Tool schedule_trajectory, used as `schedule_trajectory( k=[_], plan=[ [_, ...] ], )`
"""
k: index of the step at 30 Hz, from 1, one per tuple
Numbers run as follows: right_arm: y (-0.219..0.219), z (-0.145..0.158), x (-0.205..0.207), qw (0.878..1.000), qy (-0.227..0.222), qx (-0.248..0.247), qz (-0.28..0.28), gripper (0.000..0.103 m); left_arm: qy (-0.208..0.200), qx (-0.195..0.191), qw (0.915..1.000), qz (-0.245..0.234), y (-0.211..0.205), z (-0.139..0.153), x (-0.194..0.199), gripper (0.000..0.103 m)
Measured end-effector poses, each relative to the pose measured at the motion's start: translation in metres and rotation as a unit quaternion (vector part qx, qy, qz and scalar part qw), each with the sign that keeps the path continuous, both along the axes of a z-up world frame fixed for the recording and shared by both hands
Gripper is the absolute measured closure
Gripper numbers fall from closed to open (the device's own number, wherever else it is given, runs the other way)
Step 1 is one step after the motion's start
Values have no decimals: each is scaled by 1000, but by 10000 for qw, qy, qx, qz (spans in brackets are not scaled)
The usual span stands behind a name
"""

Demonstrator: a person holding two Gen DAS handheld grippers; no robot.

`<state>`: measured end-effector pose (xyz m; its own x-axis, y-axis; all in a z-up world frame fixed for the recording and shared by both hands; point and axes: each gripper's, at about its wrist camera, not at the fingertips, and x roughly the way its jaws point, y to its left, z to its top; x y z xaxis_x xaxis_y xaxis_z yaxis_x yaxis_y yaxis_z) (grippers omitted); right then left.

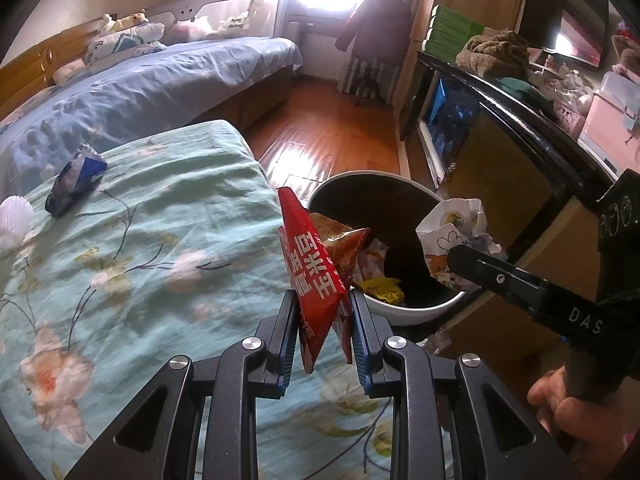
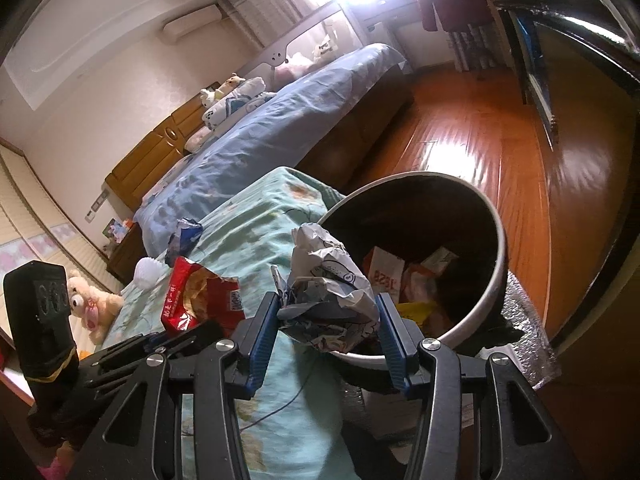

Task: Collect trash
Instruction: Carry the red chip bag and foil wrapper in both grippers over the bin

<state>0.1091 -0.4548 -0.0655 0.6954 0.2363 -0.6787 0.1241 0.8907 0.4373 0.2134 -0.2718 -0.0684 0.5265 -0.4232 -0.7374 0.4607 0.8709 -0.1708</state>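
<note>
trash is in both claws: the left gripper (image 1: 325, 312) clamps a red snack bag (image 1: 316, 276) at the edge of the green floral sheet (image 1: 140, 240), beside the bin (image 1: 416, 314); the right gripper (image 2: 326, 320) squeezes a crumpled paper wad (image 2: 328, 300) at the bin's near rim. both point steeply down. bin mouth is open, wrappers inside. a blue wrapper (image 1: 74, 186) lies on the sheet; wood floor (image 1: 320, 128) beyond

Bin (image 1: 416, 312) right of bed (image 1: 160, 240); wrapper (image 1: 74, 184) on bed.
</note>
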Motion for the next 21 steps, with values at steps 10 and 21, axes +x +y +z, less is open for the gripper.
schedule_trajectory(
  k=[10, 21],
  plan=[
    [-9, -1, 1, 10000, 11, -5, -91, 54, -38, 27, 10000, -75, -13, 1, 5, 79],
    [-21, -2, 7, 9999, 39, -51, -139, 54, -52, 59, 9999, -147, -26, 0, 11, 79]
  ],
)
